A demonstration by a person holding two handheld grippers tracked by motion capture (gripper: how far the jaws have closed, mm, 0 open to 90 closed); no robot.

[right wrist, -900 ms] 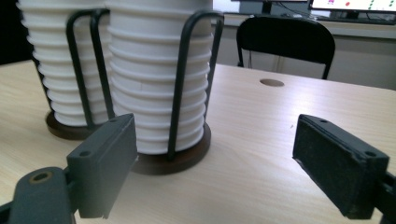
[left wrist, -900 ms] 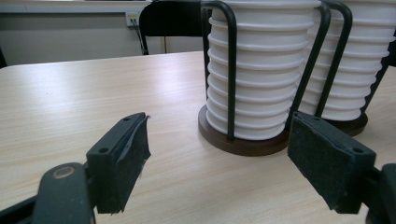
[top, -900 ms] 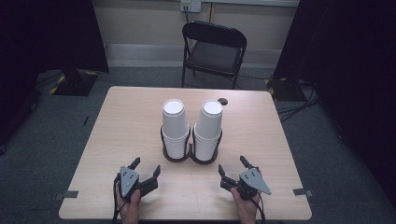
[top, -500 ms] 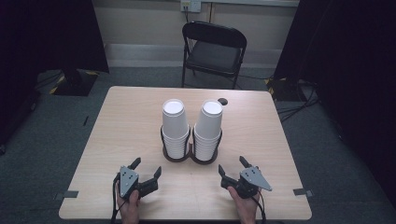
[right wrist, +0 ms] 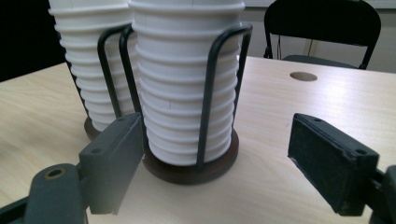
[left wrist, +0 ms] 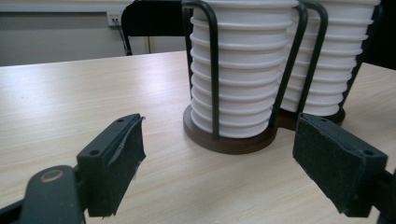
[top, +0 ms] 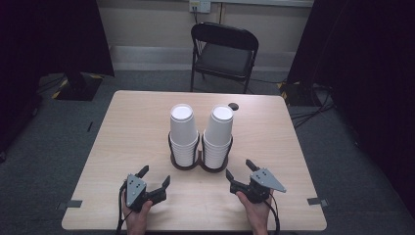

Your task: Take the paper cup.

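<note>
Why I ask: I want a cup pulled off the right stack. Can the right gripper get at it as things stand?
Probably yes. The right gripper is open and the bare table lies between it and the right cup stack. The holder's wire uprights cage the lower cups, so the top is freer.

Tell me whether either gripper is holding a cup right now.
No: the left gripper and right gripper both sit open on the table, short of the cup stacks.
</note>
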